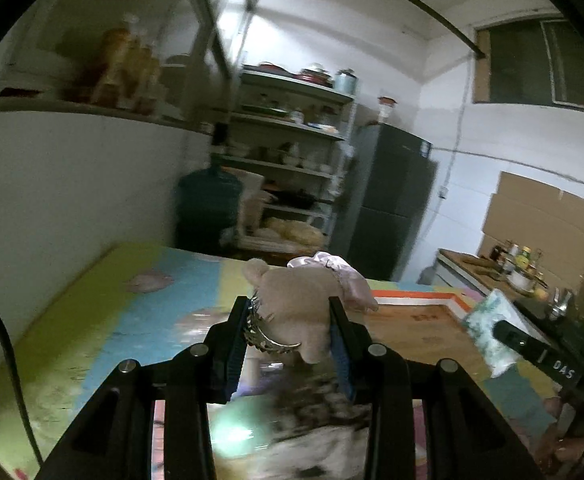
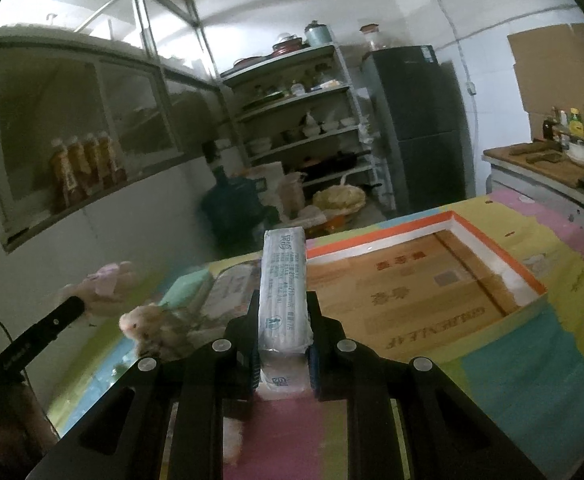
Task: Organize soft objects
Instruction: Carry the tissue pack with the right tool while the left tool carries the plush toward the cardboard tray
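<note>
My left gripper [image 1: 290, 320] is shut on a beige plush toy [image 1: 292, 300] with a pink bow and a silvery band, held above the colourful mat. My right gripper [image 2: 284, 312] is shut on a long wrapped tissue pack [image 2: 283, 280], held up in front of an open cardboard box [image 2: 495, 256] with an orange rim. In the left wrist view the box [image 1: 419, 324] lies ahead to the right, with the right gripper [image 1: 531, 350] and its pack [image 1: 487, 328] beyond it. A furry hamster toy [image 2: 148, 326] and more tissue packs [image 2: 228, 292] lie on the mat.
The table is covered with a colourful mat [image 1: 92, 312]. Behind it stand a blue water jug [image 2: 232, 204], a metal shelf rack [image 2: 303, 120] and a dark fridge [image 2: 419, 120]. A counter [image 2: 539, 164] with bottles is at the right, and a wall ledge with bottles [image 2: 84, 164] at the left.
</note>
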Available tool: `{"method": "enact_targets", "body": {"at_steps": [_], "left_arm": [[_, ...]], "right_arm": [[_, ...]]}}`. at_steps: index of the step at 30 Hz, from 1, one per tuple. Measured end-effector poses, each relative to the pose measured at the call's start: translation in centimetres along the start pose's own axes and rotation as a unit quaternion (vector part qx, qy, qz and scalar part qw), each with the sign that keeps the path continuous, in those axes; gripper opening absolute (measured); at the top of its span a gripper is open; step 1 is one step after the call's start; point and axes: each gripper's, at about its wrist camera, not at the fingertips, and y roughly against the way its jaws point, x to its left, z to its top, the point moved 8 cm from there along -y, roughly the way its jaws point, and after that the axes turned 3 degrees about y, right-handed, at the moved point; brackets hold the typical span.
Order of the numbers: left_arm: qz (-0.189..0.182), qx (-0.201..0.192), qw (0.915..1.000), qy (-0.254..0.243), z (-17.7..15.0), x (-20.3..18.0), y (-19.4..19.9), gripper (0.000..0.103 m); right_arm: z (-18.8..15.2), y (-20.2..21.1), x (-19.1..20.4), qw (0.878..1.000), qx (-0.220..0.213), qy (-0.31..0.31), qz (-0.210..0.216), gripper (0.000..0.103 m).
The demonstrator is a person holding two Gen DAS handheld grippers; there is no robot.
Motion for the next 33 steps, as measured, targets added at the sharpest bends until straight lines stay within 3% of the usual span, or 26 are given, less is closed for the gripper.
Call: {"method": "enact_targets", "body": {"at_steps": [15, 33], "left_arm": [[-0.085, 0.051, 0.9945, -0.032, -1.6, -12.0, -6.1, 0.038], [-0.116, 0.114, 0.986, -0.035, -6.4, -21.3, -13.2, 0.038]], "right_arm": [[1.5, 1.3, -8.4, 0.999, -0.016, -0.032, -0.041, 0.018], [2.4, 0.4, -16.7, 0.997, -0.009, -0.038, -0.073, 0.018]]}}
